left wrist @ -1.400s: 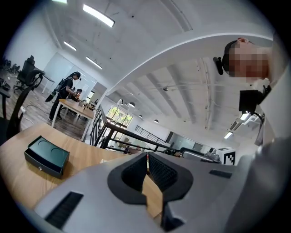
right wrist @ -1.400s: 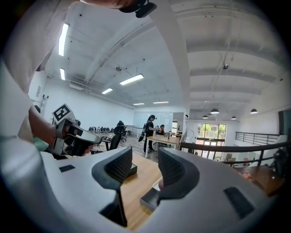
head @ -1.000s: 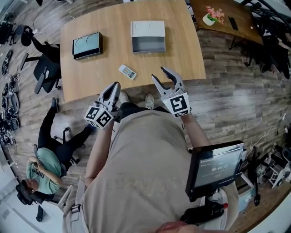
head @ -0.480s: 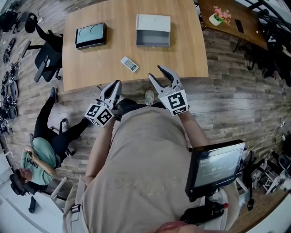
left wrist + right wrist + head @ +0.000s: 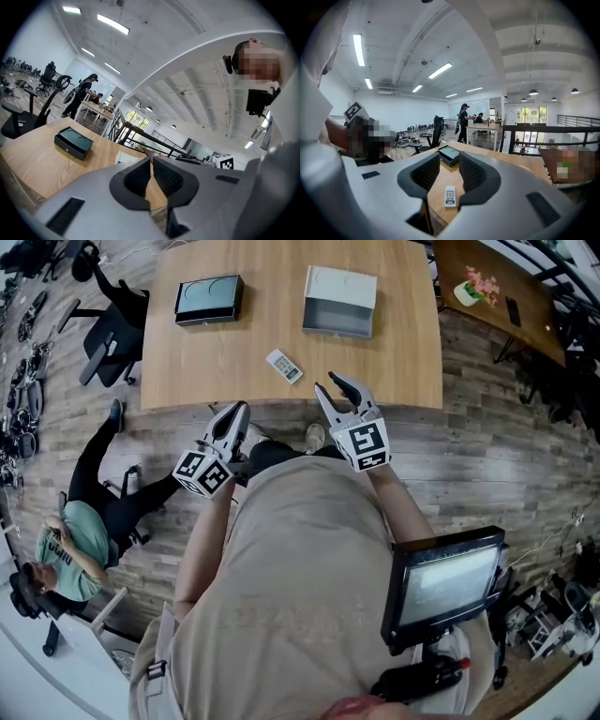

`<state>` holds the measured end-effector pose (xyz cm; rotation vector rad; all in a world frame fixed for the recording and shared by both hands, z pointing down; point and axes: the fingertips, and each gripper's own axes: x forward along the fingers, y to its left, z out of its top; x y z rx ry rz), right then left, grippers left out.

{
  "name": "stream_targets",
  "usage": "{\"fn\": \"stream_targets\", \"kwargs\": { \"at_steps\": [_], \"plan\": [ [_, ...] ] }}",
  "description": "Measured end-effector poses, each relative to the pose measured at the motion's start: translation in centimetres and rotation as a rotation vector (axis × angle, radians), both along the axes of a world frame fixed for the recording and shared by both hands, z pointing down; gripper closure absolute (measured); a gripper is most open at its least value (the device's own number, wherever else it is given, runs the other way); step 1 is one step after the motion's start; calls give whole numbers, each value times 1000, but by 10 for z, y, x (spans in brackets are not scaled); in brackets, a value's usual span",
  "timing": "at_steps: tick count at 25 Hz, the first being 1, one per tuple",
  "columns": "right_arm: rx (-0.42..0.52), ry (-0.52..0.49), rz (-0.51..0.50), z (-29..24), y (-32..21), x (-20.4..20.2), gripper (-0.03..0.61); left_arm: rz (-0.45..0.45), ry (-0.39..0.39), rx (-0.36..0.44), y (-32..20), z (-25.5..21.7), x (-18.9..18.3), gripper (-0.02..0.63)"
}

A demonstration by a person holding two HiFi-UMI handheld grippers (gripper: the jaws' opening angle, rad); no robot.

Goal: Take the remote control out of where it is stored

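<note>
The white remote control (image 5: pixel 284 366) lies flat on the wooden table (image 5: pixel 187 371), near its front edge, apart from both boxes. Behind it stands an open grey-white box (image 5: pixel 339 301), and to the left a dark box (image 5: pixel 209 299). My left gripper (image 5: pixel 237 412) hangs shut and empty in front of the table edge. My right gripper (image 5: pixel 335 387) hovers at that edge, just right of the remote, with its jaws closing on nothing. In the right gripper view the remote (image 5: pixel 450 196) shows on the table beyond the gap in the right gripper (image 5: pixel 449 161). The left gripper (image 5: pixel 151 161) is shut.
A person (image 5: pixel 66 554) sits low on the floor at the left, with office chairs (image 5: pixel 108 343) beyond. A screen (image 5: pixel 445 587) hangs at my right hip. A second table with flowers (image 5: pixel 478 287) stands at the far right.
The right gripper's jaws have narrowed. The table and its objects have slid right and slightly up in the head view. Both grippers stay near the table's front edge.
</note>
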<state>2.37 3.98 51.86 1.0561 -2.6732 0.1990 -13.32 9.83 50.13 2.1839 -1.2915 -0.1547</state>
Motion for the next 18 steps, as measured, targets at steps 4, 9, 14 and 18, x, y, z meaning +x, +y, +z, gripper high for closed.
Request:
{"fn": "stream_targets", "kwargs": {
  "at_steps": [4,9,14,18],
  "plan": [
    [8,13,-9,3,-8,-3,440,-19,8,-13,1,6,-2,607],
    [0,28,-5,8,-12,2,440,-24,17,-22,-1,11,2,607],
    [-3,35,-10,10,-16,7,440,-4,17,-23,-13,11,12,607],
    [8,29,-14,4,-19,14,440,22,23,-19,-23,10,28,607]
  ]
}}
